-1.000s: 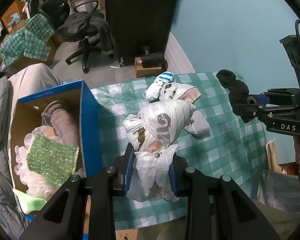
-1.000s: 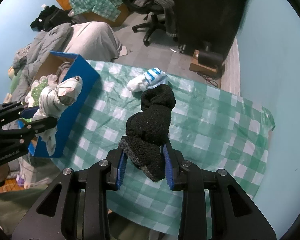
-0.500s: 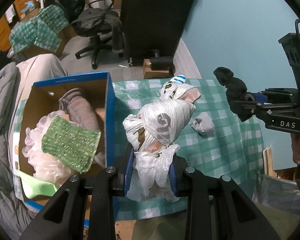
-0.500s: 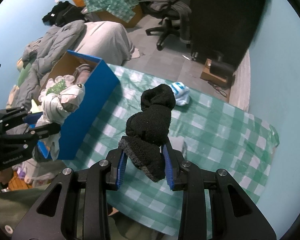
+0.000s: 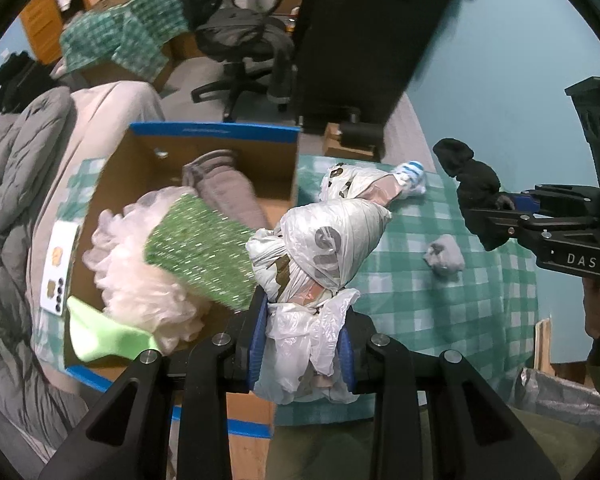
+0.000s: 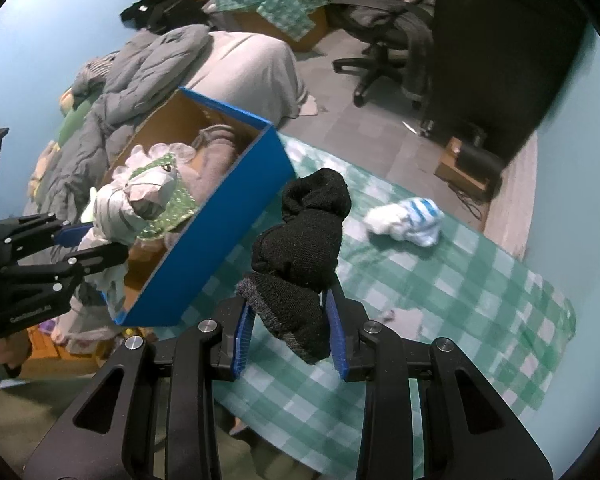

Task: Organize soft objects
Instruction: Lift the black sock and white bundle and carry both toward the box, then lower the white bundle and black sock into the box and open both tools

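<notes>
My left gripper (image 5: pixel 302 344) is shut on a knotted white plastic bag bundle (image 5: pixel 324 240) and holds it over the near right corner of the blue cardboard box (image 5: pixel 216 132); the bundle also shows in the right wrist view (image 6: pixel 140 200). My right gripper (image 6: pixel 290 328) is shut on a rolled black sock (image 6: pixel 300 236), held above the green checked tablecloth (image 6: pixel 480 280) just right of the box (image 6: pixel 236 216). The box holds a green sponge (image 5: pixel 204 248), a white mesh puff (image 5: pixel 140 288) and a grey cloth (image 5: pixel 224 184).
A blue-and-white striped sock (image 6: pixel 408 220) and a small grey sock ball (image 5: pixel 444 256) lie on the tablecloth. Grey bedding (image 5: pixel 12 200) lies left of the box. An office chair (image 6: pixel 388 28) and a dark cabinet (image 6: pixel 500 40) stand beyond the table.
Both grippers have moved left toward the box with their loads. The left gripper's bundle, earlier over the tablecloth, now hangs over the box corner. Both stay shut.
</notes>
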Demonstrator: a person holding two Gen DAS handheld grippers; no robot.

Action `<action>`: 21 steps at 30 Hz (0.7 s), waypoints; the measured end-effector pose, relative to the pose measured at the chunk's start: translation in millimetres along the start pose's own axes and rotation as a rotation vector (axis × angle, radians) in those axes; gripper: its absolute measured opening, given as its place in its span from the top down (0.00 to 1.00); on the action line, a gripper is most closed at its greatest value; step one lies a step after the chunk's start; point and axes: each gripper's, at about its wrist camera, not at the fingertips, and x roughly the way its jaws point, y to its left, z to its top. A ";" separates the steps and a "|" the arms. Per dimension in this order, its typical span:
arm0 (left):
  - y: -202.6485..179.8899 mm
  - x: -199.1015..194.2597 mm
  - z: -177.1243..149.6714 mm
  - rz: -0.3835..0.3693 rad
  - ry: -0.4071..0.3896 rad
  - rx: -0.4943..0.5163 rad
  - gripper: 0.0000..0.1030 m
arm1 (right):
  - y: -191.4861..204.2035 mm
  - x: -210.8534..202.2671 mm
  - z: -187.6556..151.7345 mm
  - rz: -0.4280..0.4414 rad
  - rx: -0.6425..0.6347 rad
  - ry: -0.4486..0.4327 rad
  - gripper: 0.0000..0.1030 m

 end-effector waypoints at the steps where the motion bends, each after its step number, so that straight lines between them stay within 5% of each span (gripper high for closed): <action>1: 2.8 -0.1 -1.3 0.005 -0.001 -0.007 0.70 | 3.9 2.0 2.8 0.006 -0.008 0.002 0.70; 21: 67.4 22.1 -32.6 0.043 0.048 -0.159 0.70 | 64.8 39.0 44.0 0.071 -0.123 0.041 0.70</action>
